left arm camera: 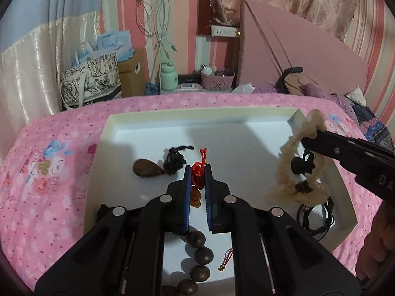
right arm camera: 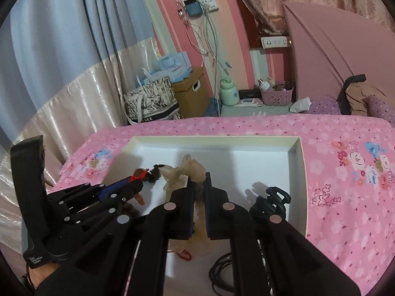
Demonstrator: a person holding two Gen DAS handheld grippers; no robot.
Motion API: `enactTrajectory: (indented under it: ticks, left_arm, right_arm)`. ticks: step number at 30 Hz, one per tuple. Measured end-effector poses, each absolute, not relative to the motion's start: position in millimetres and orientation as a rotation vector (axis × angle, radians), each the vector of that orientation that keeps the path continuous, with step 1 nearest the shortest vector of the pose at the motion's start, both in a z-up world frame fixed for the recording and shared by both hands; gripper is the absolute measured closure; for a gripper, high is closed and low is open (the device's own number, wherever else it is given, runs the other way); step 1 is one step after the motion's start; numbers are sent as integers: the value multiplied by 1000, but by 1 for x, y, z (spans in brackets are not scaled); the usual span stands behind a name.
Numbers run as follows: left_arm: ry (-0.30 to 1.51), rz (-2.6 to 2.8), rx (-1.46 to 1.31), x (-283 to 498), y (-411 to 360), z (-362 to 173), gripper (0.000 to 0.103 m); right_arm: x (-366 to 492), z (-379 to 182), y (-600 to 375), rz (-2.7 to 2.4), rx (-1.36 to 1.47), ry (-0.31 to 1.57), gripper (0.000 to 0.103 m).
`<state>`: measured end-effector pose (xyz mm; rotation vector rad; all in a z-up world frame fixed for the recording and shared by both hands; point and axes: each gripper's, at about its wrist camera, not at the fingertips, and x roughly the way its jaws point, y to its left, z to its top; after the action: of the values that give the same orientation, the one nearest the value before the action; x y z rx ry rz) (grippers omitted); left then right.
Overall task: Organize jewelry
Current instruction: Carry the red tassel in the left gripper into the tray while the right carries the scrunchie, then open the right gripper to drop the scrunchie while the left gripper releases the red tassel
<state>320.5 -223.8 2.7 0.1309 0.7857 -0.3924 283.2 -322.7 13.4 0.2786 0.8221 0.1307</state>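
Observation:
My left gripper (left arm camera: 198, 174) is shut on the red knotted end (left arm camera: 198, 167) of a bracelet. Its large dark wooden beads (left arm camera: 197, 240) hang down under the jaws, above the white tray (left arm camera: 108, 133). My right gripper (right arm camera: 198, 181) is shut on a cream fluffy loop (right arm camera: 190, 169), held over the tray's middle. In the left wrist view the cream loop (left arm camera: 286, 162) dangles from the right gripper (left arm camera: 311, 136) at the right. In the right wrist view the left gripper (right arm camera: 139, 181) sits at the left, red cord at its tip.
In the tray lie a dark teardrop pendant on a black cord (left arm camera: 146, 169), a black hair claw (right arm camera: 271, 203), coiled black cords (left arm camera: 318, 215) and a small red cord (left arm camera: 226, 259). The tray rests on a pink floral bedspread (right arm camera: 345, 197). Bags, boxes and a nightstand stand behind.

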Motion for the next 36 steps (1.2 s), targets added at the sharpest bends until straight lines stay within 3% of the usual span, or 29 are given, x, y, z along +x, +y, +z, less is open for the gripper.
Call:
enactTrajectory:
  ticks: [19, 21, 25, 27, 29, 32, 36]
  left_arm:
    - [847, -378, 120, 334, -225, -22, 94]
    - [855, -376, 121, 335, -226, -24, 94]
    - [854, -372, 126, 337, -230, -24, 92]
    - [848, -367, 131, 337, -231, -23, 91]
    - [846, -362, 132, 337, -231, -22, 84]
    - [840, -347, 137, 338, -231, -22, 65]
    - [842, -341, 136, 339, -230, -20, 61]
  right_arm:
    - [300, -27, -323, 67, 241, 910, 92]
    - [300, -28, -323, 66, 242, 914, 89]
    - [300, -27, -323, 58, 250, 910, 74]
    - [299, -26, -324, 56, 249, 907, 73]
    - [299, -26, -324, 55, 251, 907, 73]
    - [299, -25, -322, 41, 232, 914, 72]
    - [298, -22, -324, 16, 204, 927, 70]
